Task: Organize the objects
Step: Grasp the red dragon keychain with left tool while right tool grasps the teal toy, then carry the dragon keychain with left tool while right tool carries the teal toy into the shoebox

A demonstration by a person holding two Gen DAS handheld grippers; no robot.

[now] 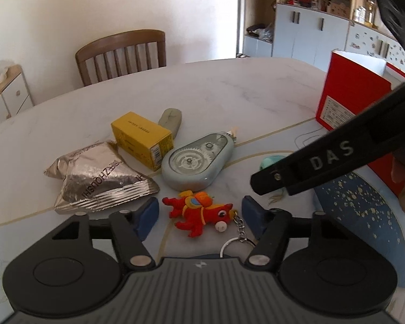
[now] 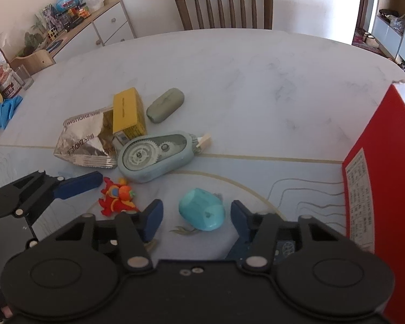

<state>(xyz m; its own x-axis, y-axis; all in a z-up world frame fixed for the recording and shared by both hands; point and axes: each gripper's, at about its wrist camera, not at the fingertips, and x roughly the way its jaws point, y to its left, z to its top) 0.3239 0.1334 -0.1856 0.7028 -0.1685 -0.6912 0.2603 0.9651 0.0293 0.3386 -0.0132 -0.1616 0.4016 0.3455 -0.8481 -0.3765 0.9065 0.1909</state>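
A: Nearest the left gripper (image 1: 199, 217), what lies between the jaws?

B: A red horse keychain (image 1: 199, 214), flat on the tabletop (image 1: 229, 94), its ring and chain trailing toward the right-hand pad. The blue pads stand on either side of it with a gap on each, so the jaws are partly apart and hold nothing.

A: And the right gripper (image 2: 197, 217)?

B: Much the same. A small teal oval case (image 2: 201, 208) lies on the tabletop between its jaws, and the pads are clear of it on both sides.

A: How near are the two toys?

B: Near each other; from the right wrist view the keychain shows just to the left of the case.

A: Further out?

B: Just beyond the keychain a pale blue correction-tape dispenser (image 1: 197, 160) with visible gears. To its left a crumpled silver foil packet (image 1: 100, 175), touching a yellow box (image 1: 141, 139) behind it. A grey-green oblong case (image 2: 165, 105) lies past the box.

A: On the right?

B: A red carton (image 2: 378, 162) stands upright at the tabletop's right side. At the far edge, a wooden chair (image 2: 224, 2) against the wall.
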